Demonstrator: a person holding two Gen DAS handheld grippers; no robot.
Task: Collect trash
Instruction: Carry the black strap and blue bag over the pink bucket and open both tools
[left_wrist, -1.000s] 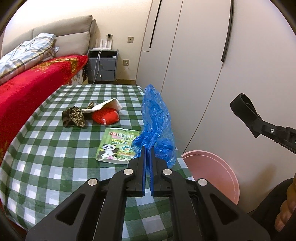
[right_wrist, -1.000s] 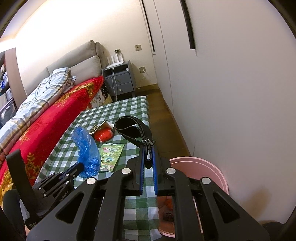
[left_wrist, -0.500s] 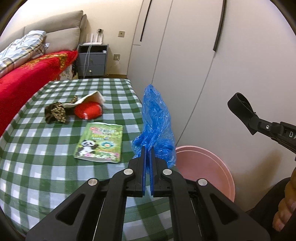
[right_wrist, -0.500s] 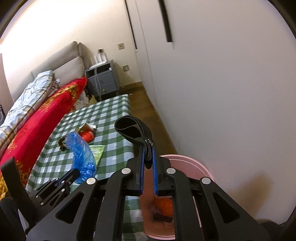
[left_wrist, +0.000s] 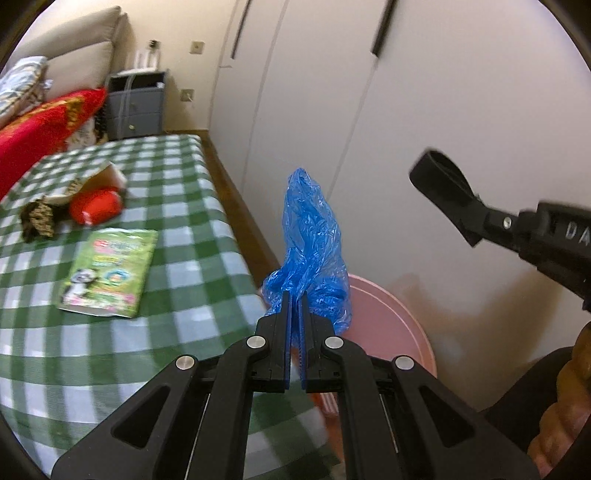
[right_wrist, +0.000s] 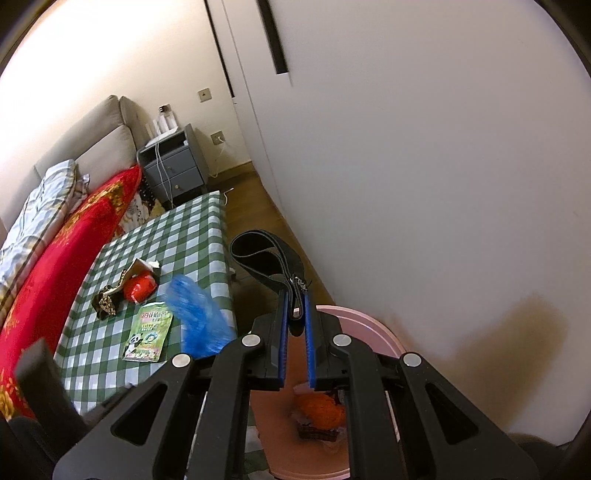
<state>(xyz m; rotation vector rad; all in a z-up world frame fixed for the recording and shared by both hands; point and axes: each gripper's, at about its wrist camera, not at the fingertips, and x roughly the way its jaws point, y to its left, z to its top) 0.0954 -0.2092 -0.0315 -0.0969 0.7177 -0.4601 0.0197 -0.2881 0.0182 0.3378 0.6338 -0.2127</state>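
The trash is in both grippers: the left gripper (left_wrist: 294, 295) is closed on a blue plastic bag (left_wrist: 314, 251), and the right gripper (right_wrist: 295, 306) clamps a black strap (right_wrist: 269, 258). Both hang near the pink bin (right_wrist: 369, 325) beside the table (left_wrist: 177, 325). This looks like the dropping step; next each must come over the rim and release. Orange scraps (right_wrist: 321, 410) already lie inside the bin.

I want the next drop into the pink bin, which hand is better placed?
Probably right: the right gripper holds the black zippered strap directly above the round pink plastic bin, its opening showing between the fingers.
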